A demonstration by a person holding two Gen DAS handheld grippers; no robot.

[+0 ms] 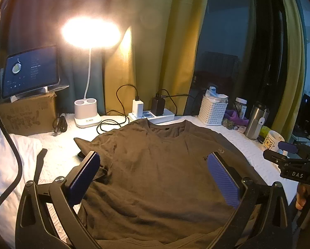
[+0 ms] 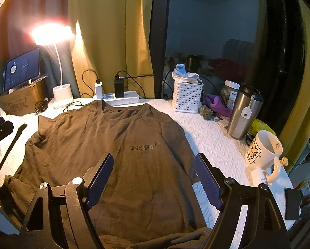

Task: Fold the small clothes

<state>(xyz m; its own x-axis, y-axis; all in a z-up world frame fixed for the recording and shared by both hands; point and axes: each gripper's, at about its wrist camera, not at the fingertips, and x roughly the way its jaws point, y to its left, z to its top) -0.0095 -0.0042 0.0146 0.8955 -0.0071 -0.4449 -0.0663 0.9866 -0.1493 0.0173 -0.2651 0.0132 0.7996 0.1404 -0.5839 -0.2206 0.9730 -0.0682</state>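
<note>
White quilted cloth covers the bench (image 2: 213, 137), which stands against yellow curtains (image 2: 117, 31) and a dark window.

**Task item.** One brown T-shirt (image 2: 105, 145) lies flat at the centre of the bench, front side up, collar at the far edge and hem at the near edge. A small dark print (image 2: 145, 146) sits on the chest, right of centre. The left sleeve is partly folded over on itself. The hem bunches slightly at the near edge.

**Left hand-held gripper** (image 1: 153, 178). Jaws stand wide apart. Nothing lies between the blue pads (image 1: 223, 180). The unit hovers over the left half of the T-shirt; contact with the fabric cannot be determined.

**Right hand-held gripper** (image 2: 155, 180). Jaws stand wide apart and hold nothing. It hovers over the right half of the T-shirt, with the right pad above the right sleeve edge.

**Surrounding items.**
- Far left: lit desk lamp (image 2: 60, 95) on a white base; tablet (image 2: 23, 68) propped on a cardboard box (image 2: 20, 99).
- Far centre: power strip (image 2: 123, 98) with two chargers plugged in, just beyond the collar.
- Far right: white perforated basket (image 2: 187, 97), purple cloth (image 2: 216, 103), jar (image 2: 230, 93).
- Right: steel tumbler (image 2: 242, 112) and cartoon-print mug (image 2: 263, 151), both upright, clear of the T-shirt.
</note>
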